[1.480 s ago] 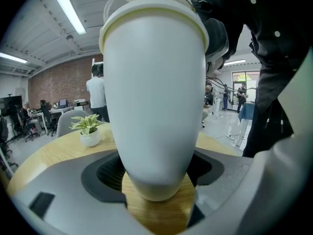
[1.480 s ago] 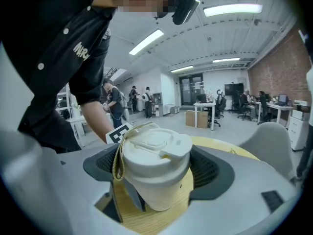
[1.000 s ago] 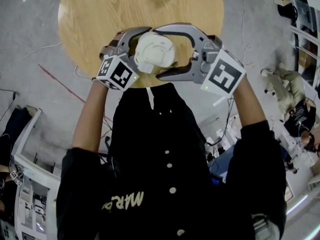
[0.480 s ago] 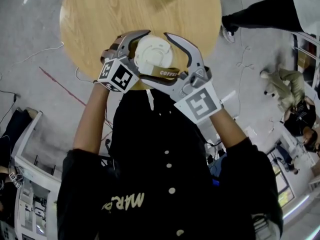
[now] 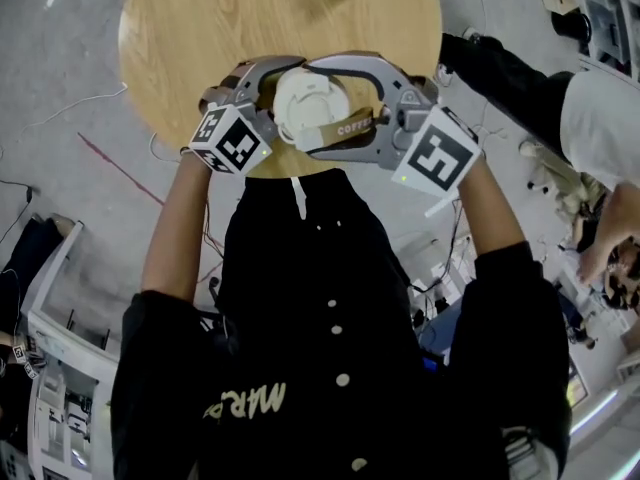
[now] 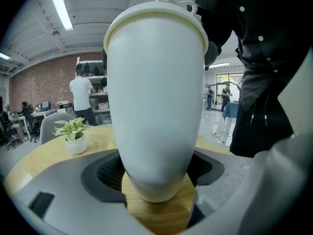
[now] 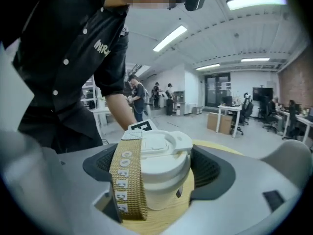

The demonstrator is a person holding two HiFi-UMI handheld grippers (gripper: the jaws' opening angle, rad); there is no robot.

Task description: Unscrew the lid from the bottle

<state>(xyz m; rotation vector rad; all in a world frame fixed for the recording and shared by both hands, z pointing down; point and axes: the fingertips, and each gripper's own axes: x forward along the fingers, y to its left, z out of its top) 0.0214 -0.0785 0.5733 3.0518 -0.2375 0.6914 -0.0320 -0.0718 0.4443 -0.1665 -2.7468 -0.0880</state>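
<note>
Clamping the white bottle (image 6: 155, 92) is the left hand-held gripper (image 6: 156, 175), while the right hand-held gripper (image 7: 157, 177) closes on its lid (image 7: 161, 148).

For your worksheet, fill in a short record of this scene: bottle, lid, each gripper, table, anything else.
bottle: white bottle, upright, at the near edge of the table
lid: white lid on the bottle, tan strap printed COFFEE beside it
left gripper: clamped on the bottle's body
right gripper: jaws closing, pads on the lid's sides
table: round wooden table
other: small potted plant at the far side
</note>
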